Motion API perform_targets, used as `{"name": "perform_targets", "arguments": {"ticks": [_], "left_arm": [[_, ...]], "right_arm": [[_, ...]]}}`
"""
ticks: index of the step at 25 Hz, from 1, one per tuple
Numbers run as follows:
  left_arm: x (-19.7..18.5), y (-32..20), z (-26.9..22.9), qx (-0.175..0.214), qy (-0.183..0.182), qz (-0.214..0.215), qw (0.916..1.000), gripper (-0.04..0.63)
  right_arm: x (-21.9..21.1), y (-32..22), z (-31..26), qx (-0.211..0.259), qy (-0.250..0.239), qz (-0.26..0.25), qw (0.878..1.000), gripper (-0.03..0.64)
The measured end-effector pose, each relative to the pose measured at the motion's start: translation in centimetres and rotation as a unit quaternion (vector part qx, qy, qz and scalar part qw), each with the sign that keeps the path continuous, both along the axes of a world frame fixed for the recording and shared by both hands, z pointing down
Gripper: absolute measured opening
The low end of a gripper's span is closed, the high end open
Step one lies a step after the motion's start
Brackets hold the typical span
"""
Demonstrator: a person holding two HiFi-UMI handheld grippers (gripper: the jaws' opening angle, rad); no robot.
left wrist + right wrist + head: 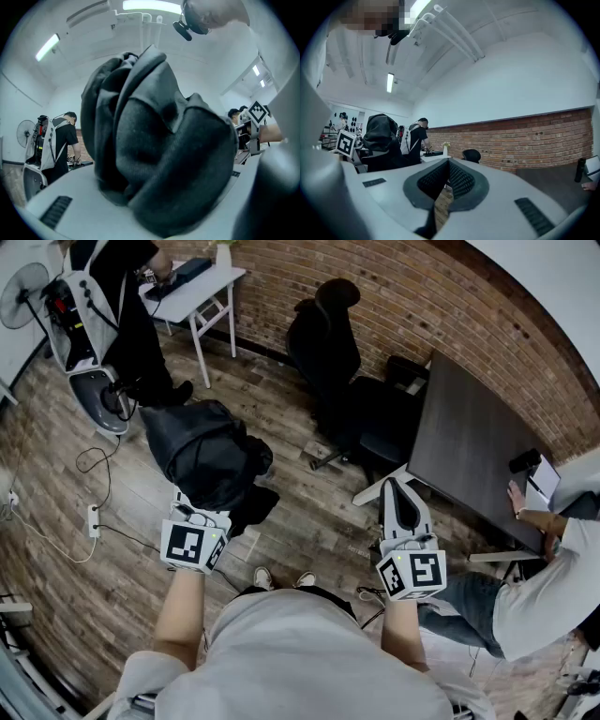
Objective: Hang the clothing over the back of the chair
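You're in the carry stage, left gripper (201, 510) clamped on the bunched clothing (206, 456), right gripper (403, 495) closed and empty; next, I'd judge, raise it over the chair (328, 343) back.

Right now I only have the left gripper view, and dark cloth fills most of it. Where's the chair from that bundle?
Observer: In the head view the black chair stands by the brick wall, beyond the clothing and to its right, not touching it.
Operator: Is the right tool carrying anything?
Observer: No. The right tool has its jaws together, with nothing between them.
Operator: Anything lying near the clothing?
Observer: A white power strip lies on the wood floor, to the left of the clothing.
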State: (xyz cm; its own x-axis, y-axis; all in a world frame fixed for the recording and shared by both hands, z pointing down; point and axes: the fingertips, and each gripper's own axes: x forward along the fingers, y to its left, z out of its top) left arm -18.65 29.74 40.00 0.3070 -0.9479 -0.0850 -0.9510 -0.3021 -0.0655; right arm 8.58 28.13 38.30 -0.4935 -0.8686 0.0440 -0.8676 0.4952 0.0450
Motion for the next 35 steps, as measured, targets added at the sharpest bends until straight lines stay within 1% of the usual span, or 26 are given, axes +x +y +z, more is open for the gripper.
{"name": "perform_targets", "arguments": {"ticks": [3,6,8,12,18,21,25,29,32,35], "left_arm": [[-0.1,0.4,0.1,-0.005,0.009,0.005,0.9999,0.189],[-0.8,1.3,0.0,-0.007,0.02,-0.002,0.9998,0.189],[-1.1,2.0,0.1,-0.007,0.027,-0.003,0.9996,0.189],[-1.6,2.9,0.6,-0.01,0.043,0.009,0.999,0.189],[-0.5,1.2,2.0,-0.027,0.048,0.036,0.9978,0.189],[0.1,-0.7,2.1,-0.033,0.045,0.039,0.9977,0.189],[0.9,-4.0,2.5,-0.04,0.042,0.031,0.9978,0.189],[1.5,-9.3,1.6,-0.042,0.035,0.005,0.9985,0.189],[2.0,-13.8,0.1,-0.039,0.025,-0.019,0.9987,0.189],[3.0,-17.8,-1.4,-0.035,0.022,-0.04,0.9983,0.189]], "right_arm": [[-0.3,0.2,0.1,-0.002,-0.003,-0.003,1.0,0.018],[-1.3,0.5,-0.2,-0.012,-0.025,-0.028,0.999,0.018],[-1.5,0.6,-0.2,-0.016,-0.025,-0.034,0.999,0.018],[-1.4,1.3,0.6,-0.02,0.002,-0.015,1.0,0.018],[-0.6,-0.1,1.8,-0.033,0.003,0.01,0.999,0.018],[-0.7,-2.8,2.1,-0.031,-0.008,0.005,0.999,0.018],[-0.6,-8.4,3.2,-0.034,-0.019,-0.011,0.999,0.018],[0.0,-15.4,3.0,-0.031,-0.033,-0.035,0.998,0.018],[0.2,-20.7,2.4,-0.03,-0.049,-0.067,0.996,0.018],[0.8,-25.2,2.3,-0.036,-0.064,-0.096,0.993,0.018]]}}
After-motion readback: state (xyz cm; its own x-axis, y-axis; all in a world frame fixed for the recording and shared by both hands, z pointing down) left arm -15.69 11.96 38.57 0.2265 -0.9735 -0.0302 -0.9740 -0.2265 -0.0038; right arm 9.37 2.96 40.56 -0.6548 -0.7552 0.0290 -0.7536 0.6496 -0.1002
